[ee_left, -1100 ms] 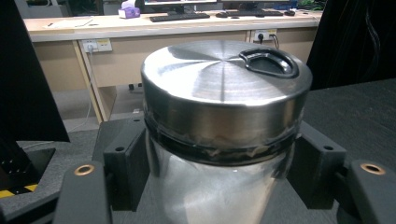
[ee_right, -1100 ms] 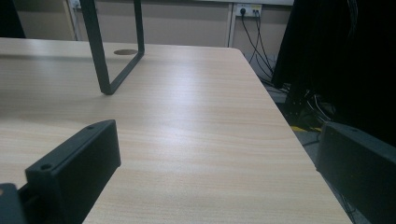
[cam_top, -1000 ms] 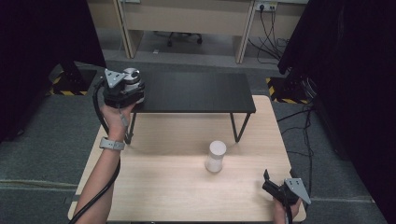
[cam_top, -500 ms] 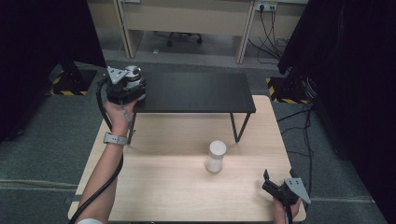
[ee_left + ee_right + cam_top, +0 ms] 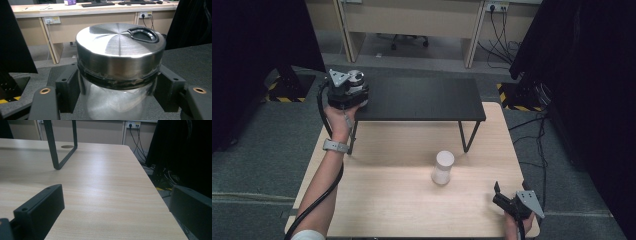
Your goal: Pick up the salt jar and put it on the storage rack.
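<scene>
A clear jar with a steel lid point(image 5: 120, 57) sits between the jaws of my left gripper point(image 5: 346, 92), which is shut on it at the left end of the black raised shelf point(image 5: 422, 97). The lid point(image 5: 355, 76) carries a black ring handle point(image 5: 143, 34). Both black jaws press the jar's sides just below the lid. My right gripper point(image 5: 512, 202) rests low at the wooden table's point(image 5: 382, 200) front right corner, jaws wide open with nothing between them point(image 5: 112, 215). A white cup point(image 5: 443, 167) stands upside down mid-table, apart from both grippers.
The shelf's black metal leg point(image 5: 58, 147) stands on the table ahead of the right gripper. Desks, cables and wall sockets point(image 5: 499, 7) line the back. Dark curtains hang at both sides. The table's right edge point(image 5: 160, 195) runs close by the right gripper.
The left gripper with the jar has shifted slightly forward and right over the shelf's left end. The right gripper and the white cup have not moved.
</scene>
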Tool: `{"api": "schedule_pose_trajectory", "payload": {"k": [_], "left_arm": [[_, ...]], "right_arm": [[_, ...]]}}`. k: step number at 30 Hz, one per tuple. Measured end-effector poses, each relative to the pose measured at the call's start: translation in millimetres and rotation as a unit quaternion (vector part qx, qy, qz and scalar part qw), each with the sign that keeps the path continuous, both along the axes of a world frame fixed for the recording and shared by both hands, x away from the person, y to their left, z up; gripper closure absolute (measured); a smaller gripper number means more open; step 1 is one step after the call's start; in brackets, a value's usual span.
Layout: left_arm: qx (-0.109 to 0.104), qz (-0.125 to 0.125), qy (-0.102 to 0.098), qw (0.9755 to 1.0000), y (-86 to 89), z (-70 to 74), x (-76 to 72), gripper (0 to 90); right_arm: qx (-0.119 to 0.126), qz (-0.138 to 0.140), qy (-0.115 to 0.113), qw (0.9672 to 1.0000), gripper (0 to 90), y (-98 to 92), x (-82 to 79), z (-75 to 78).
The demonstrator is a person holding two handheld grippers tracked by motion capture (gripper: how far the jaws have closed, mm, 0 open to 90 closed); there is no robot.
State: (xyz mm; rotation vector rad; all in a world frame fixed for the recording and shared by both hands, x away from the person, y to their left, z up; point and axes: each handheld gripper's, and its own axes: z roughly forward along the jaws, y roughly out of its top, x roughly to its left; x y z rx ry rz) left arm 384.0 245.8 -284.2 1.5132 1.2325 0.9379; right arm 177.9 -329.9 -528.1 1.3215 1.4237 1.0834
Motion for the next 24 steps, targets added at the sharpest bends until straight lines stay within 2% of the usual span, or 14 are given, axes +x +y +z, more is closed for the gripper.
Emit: {"api": "schedule_pose_trajectory", "payload": {"k": [14, 20, 24], "left_arm": [[-0.002, -0.018, -0.008, 0.9998, 9.3, -4.9, 1.5, 29.9], [-0.025, -0.03, -0.002, 0.9992, 15.3, -6.4, 2.5, 21.6], [-0.014, -0.035, 0.002, 0.9993, 13.5, -6.7, 2.1, 13.9]], "right_arm": [[-0.003, -0.001, 0.001, 1.0, 0.2, 0.9, 0.0, 0.1], [-0.003, 0.0, -0.001, 1.0, 0.2, 0.7, -0.5, -0.4], [-0.001, -0.001, -0.002, 1.0, 0.2, 0.7, -0.8, -0.6]]}}
